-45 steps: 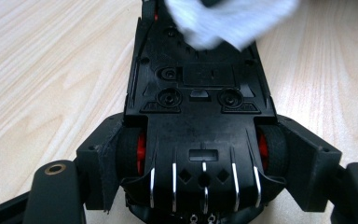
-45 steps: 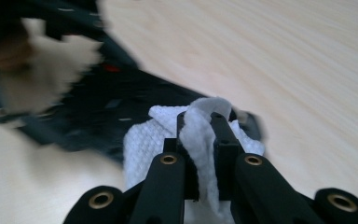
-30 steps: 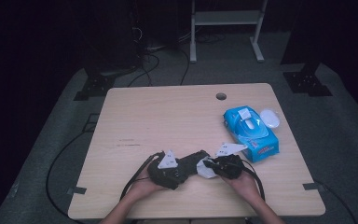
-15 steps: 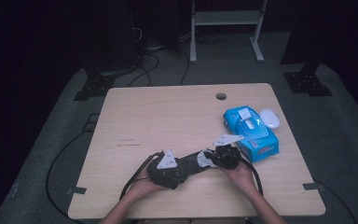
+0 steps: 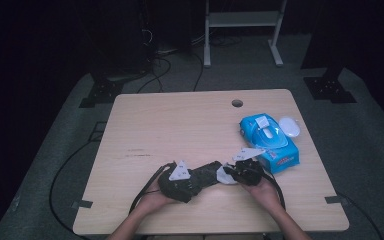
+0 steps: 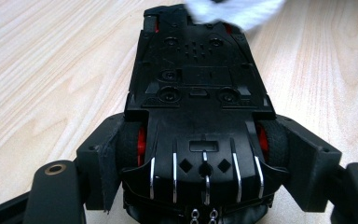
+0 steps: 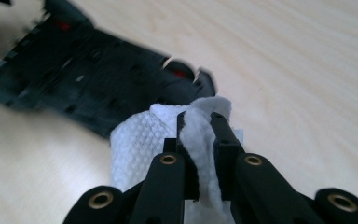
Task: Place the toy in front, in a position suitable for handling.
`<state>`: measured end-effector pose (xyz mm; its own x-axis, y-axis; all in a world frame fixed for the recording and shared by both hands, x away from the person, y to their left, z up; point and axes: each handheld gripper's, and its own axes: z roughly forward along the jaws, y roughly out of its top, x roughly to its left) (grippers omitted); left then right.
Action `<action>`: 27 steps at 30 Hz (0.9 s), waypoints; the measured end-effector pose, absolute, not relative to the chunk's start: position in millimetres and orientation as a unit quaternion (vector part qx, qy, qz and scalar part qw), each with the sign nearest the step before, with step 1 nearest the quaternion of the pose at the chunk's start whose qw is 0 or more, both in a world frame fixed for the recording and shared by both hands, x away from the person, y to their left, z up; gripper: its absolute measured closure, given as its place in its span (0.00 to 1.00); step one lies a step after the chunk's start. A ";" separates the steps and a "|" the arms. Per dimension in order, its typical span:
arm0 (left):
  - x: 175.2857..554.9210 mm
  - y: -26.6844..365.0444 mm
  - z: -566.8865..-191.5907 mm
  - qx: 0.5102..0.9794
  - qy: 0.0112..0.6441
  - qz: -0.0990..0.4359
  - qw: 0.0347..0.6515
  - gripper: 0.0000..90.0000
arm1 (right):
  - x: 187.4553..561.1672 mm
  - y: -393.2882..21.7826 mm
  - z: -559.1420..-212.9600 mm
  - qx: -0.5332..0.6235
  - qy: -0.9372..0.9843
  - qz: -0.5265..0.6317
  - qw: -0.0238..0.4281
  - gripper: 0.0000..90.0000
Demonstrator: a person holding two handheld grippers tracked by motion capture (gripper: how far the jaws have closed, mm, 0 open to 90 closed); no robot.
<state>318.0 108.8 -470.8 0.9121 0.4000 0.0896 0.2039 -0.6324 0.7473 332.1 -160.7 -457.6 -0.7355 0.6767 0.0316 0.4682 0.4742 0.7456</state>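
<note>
Black plastic underside up, the toy car [image 6: 200, 116] lies near the table's [image 5: 180, 125] front edge with its rear wheels clamped between the left gripper's [image 6: 200, 154] pads, a hold that steadies the chassis and turns it toward the other hand. The right gripper [image 7: 200, 135] pinches a folded white wet wipe [image 7: 144, 140] tight between its jaws and brings it to the far end of the car, apparently to clean the base; the blue wipes pack [image 5: 268, 141] sits close on the right. Compared with a second ago, the right gripper has edged slightly away from the left one, while the left has kept its place.
</note>
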 end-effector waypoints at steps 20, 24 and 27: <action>319.9 110.0 -471.9 0.894 0.174 0.126 0.394 0.28 | 326.1 -116.1 -452.0 0.290 0.850 0.427 0.107 0.94; 320.0 111.5 -472.8 0.896 0.170 0.127 0.390 0.28 | 322.3 -95.8 -450.1 0.263 0.855 0.433 0.107 0.94; 319.7 111.6 -472.7 0.894 0.171 0.125 0.395 0.28 | 324.7 -102.0 -450.9 0.273 0.854 0.426 0.120 0.94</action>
<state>319.7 111.6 -472.7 0.9104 0.4041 0.0886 0.2063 -0.6291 0.7494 324.7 -102.0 -450.9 -0.8222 0.5685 0.0273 0.3636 0.4878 0.7937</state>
